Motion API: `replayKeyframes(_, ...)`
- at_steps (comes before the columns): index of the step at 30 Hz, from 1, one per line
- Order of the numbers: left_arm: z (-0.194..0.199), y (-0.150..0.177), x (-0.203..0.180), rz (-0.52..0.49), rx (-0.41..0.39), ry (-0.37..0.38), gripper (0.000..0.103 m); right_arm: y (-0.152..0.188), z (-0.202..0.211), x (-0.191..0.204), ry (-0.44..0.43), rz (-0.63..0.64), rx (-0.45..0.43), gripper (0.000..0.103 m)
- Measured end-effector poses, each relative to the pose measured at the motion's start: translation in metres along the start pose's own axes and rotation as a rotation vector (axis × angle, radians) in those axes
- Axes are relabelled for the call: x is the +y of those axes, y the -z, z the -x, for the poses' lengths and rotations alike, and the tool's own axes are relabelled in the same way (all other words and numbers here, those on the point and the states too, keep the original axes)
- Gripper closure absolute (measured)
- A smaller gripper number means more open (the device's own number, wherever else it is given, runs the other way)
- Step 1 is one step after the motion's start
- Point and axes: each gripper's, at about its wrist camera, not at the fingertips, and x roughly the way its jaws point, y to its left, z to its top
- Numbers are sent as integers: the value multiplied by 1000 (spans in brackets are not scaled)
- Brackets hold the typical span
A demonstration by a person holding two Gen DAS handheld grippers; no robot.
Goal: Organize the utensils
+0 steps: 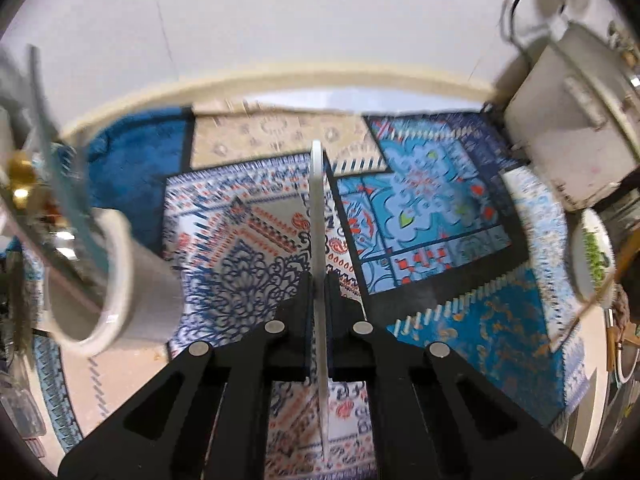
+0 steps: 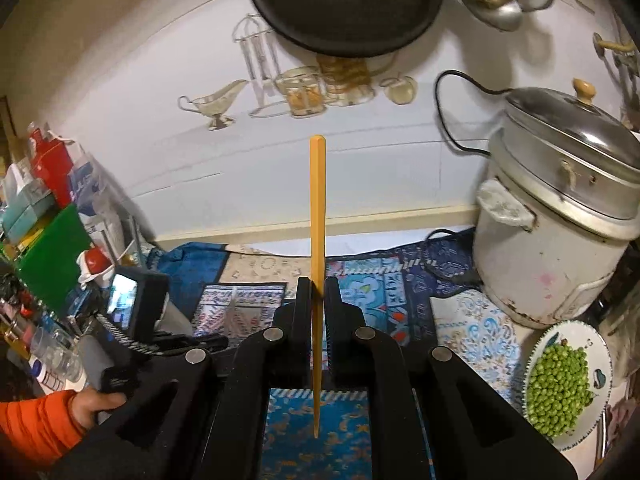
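Note:
My left gripper (image 1: 319,280) is shut on a thin white utensil (image 1: 318,208) seen edge-on, pointing forward over the patterned cloth (image 1: 432,216). A white cup (image 1: 116,280), blurred, lies at the left of the left wrist view with blurred utensils (image 1: 44,128) sticking out of it. My right gripper (image 2: 318,284) is shut on a yellow chopstick (image 2: 317,200) that points up and forward toward the wall. The left hand-held gripper device (image 2: 136,312) shows at the lower left of the right wrist view, held by a hand in an orange sleeve (image 2: 36,424).
A white rice cooker (image 2: 556,220) with a steel lid stands at the right, cord behind it. A plate of green peas (image 2: 564,384) sits at the right front. Bottles and boxes (image 2: 52,208) crowd the left. A black pan (image 2: 344,0) hangs on the wall.

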Motion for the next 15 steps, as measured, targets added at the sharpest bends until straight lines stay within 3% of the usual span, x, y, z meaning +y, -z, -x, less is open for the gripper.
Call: replayKeyframes(15,128,6,39,25,-281,-9,103,-13,-5,74,-81,96,-29,97)
